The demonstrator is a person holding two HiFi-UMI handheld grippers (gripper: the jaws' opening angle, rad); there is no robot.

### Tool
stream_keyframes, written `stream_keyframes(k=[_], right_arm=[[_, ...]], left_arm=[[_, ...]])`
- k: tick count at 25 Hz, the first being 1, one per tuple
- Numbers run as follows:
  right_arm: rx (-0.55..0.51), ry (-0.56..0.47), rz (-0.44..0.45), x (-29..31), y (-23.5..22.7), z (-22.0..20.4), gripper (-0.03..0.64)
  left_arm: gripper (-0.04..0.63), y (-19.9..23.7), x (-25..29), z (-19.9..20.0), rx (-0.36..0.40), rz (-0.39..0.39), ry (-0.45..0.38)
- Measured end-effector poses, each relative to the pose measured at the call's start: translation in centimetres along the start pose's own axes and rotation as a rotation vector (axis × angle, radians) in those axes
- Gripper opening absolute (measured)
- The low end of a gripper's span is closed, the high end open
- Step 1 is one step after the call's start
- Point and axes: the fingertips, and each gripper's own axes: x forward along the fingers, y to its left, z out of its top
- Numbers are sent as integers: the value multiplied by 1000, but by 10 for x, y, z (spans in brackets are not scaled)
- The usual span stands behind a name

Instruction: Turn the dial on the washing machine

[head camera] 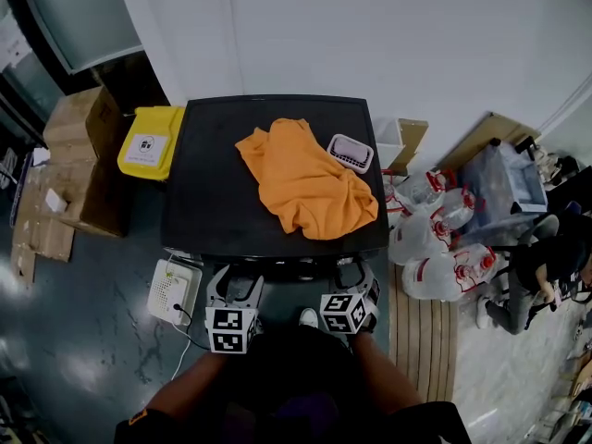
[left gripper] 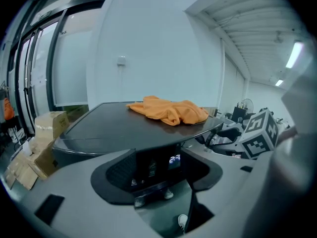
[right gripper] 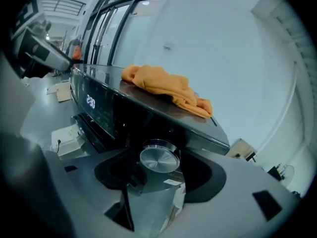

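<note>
The dark washing machine has an orange cloth on its lid. In the right gripper view its round silver dial sits on the front panel between the jaws of my right gripper. The jaws stand wide to either side of the dial, and the pads do not press on it. My left gripper is open in front of the lit display, with nothing between its jaws. In the head view both grippers, left and right, hang at the machine's front edge.
A small white basket lies on the lid beside the cloth. A yellow bin and cardboard boxes stand to the left. A white box is on the floor. Water jugs and a crouching person are at the right.
</note>
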Motion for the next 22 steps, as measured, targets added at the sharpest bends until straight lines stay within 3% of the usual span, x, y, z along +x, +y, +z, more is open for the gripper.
stream_keyframes(k=[4, 11, 14, 17, 22], right_arm=[[68, 3, 23, 0, -3, 0, 268], [444, -40, 219, 3, -12, -7, 267], [547, -57, 291, 3, -14, -9, 267], [523, -57, 290, 3, -14, -7, 268], [299, -33, 183, 0, -4, -8, 284]], left_arm=[[285, 2, -3, -2, 0, 4, 2], [285, 2, -3, -4, -11, -1, 1], [285, 0, -2, -3, -14, -7, 0], [285, -2, -1, -2, -11, -10, 1], [285, -4, 0, -2, -4, -10, 2]])
